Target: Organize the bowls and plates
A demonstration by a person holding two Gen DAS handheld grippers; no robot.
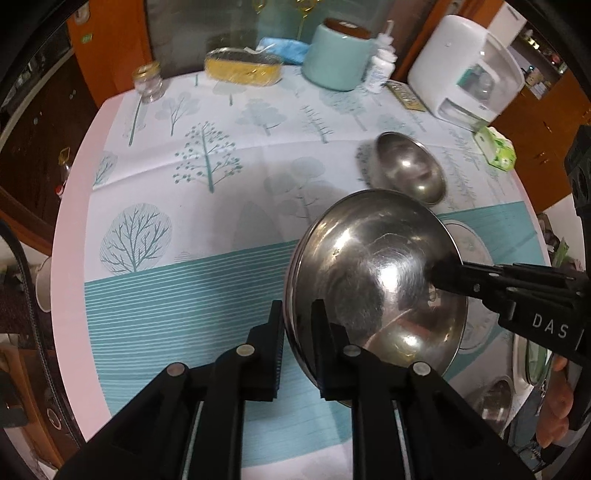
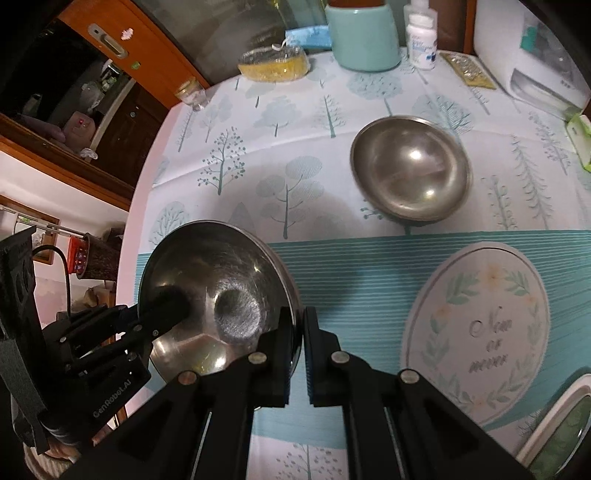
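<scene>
A large steel bowl (image 1: pixel 373 280) is held above the table between both grippers. My left gripper (image 1: pixel 297 325) is shut on its left rim. My right gripper (image 2: pixel 297 332) is shut on the opposite rim of the same bowl (image 2: pixel 210 288); its fingers also show in the left wrist view (image 1: pixel 454 277). A smaller steel bowl (image 2: pixel 412 170) sits on the tablecloth farther back, also seen in the left wrist view (image 1: pixel 408 166). A white oval plate (image 2: pixel 480 332) with leaf print lies at the right.
At the table's back stand a teal canister (image 2: pixel 364 35), a yellow sponge (image 2: pixel 273 64), a glass jar (image 2: pixel 190 94), a pill bottle (image 2: pixel 421 40) and a white appliance (image 1: pixel 465 70). A white dish (image 2: pixel 561 424) sits at the front right.
</scene>
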